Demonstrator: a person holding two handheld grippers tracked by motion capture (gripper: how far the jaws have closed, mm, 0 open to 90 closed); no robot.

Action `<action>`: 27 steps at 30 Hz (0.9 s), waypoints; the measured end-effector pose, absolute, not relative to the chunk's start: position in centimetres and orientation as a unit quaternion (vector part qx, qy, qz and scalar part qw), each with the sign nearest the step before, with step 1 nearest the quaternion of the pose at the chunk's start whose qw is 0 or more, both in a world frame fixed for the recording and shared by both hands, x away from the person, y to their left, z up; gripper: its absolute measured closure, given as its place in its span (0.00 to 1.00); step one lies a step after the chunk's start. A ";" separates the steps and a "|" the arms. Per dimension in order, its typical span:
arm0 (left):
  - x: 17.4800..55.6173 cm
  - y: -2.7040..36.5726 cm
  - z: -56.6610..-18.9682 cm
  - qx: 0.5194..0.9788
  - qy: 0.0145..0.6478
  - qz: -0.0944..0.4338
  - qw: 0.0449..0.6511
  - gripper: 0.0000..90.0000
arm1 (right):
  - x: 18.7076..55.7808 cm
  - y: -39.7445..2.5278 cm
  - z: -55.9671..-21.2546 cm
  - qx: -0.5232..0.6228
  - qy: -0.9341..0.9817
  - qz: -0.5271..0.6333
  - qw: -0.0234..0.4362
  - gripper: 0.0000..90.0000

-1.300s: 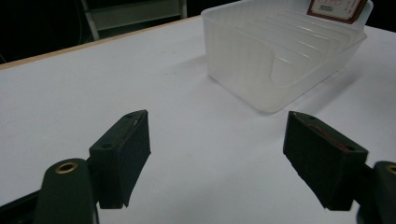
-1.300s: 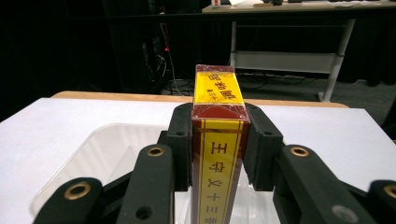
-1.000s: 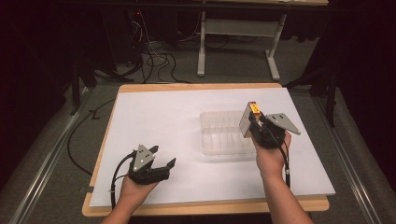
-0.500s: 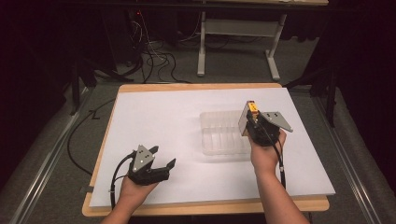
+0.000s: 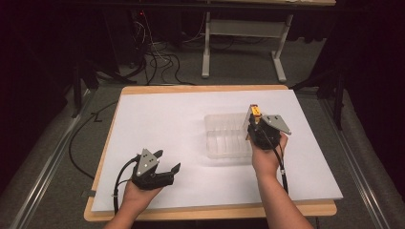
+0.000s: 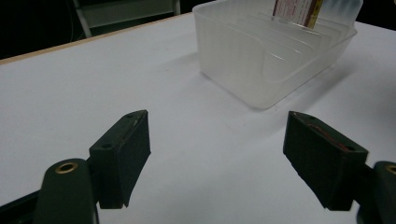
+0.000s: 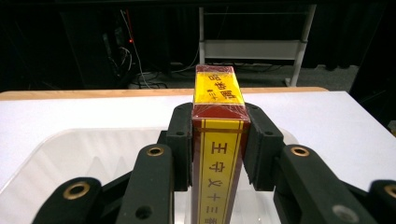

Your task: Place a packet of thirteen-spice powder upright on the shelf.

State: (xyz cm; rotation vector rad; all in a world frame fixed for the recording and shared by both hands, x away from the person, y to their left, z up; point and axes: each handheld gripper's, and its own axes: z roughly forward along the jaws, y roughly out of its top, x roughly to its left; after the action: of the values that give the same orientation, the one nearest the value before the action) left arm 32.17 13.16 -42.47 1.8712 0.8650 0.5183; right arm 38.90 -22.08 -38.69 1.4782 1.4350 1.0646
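Note:
A yellow and dark red box [image 7: 218, 140] with printed characters stands upright between the jaws of my right gripper [image 7: 218, 149], which is shut on it. In the high view the right gripper [image 5: 255, 125] holds the box [image 5: 254, 111] over the right edge of a clear plastic bin [image 5: 225, 136] with slotted dividers. The bin [image 6: 275, 51] also appears in the left gripper view, with the box's lower end [image 6: 297, 10] above its far side. My left gripper [image 5: 165, 168] rests open near the table's front left, nothing between its pads [image 6: 122, 156].
A white sheet [image 5: 157, 124] covers the wooden table [image 5: 200, 88]. Beyond the table's far edge are a table frame [image 5: 243, 43] and cables [image 5: 157, 59] on the floor. A cable [image 5: 119, 183] trails from the left gripper.
The right gripper with the box has shifted slightly left and nearer, toward the bin's right edge. The left gripper has stayed put.

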 end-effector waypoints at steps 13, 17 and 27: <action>32.2 13.2 -42.5 0.768 0.357 0.209 0.488 0.26 | 39.4 -21.6 -40.5 0.585 0.574 0.402 0.408 0.75; 32.2 13.2 -42.5 0.769 0.358 0.208 0.488 0.26 | 39.4 -21.5 -40.9 0.584 0.575 0.402 0.408 0.75; 32.3 13.1 -42.6 0.772 0.356 0.206 0.484 0.26 | 39.4 -21.7 -41.9 0.579 0.584 0.404 0.399 0.75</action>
State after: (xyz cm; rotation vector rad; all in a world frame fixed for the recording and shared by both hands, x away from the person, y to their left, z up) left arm 32.31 13.14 -42.58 1.8801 0.8678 0.5024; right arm 39.36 -21.72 -41.91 1.4663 1.4787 1.0224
